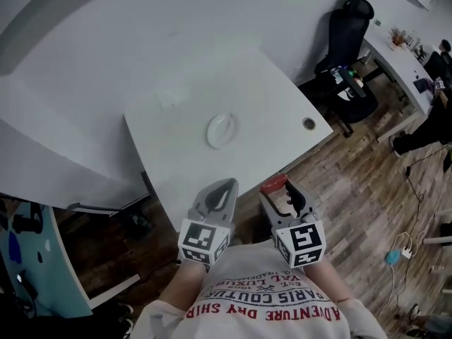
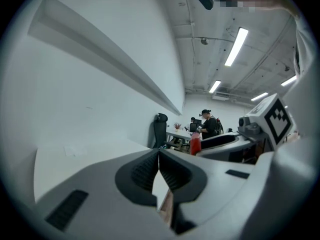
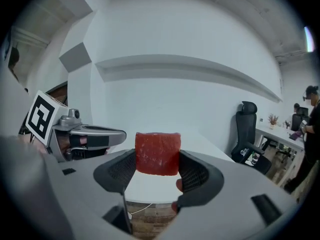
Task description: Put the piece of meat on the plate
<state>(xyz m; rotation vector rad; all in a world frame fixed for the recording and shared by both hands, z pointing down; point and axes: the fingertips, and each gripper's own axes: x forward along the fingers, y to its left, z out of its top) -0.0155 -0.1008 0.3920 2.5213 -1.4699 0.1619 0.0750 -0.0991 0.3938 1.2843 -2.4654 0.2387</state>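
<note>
A red block of meat is clamped between the jaws of my right gripper; in the head view the meat shows at the tip of the right gripper, just off the table's near edge. A small white plate lies in the middle of the white table, well ahead of both grippers. My left gripper hovers at the near table edge with its jaws pressed together and nothing between them, as the left gripper view confirms.
A black office chair stands to the right of the table, beside a second desk where a person sits. A round cable hole sits near the table's right corner. Wooden floor lies beyond.
</note>
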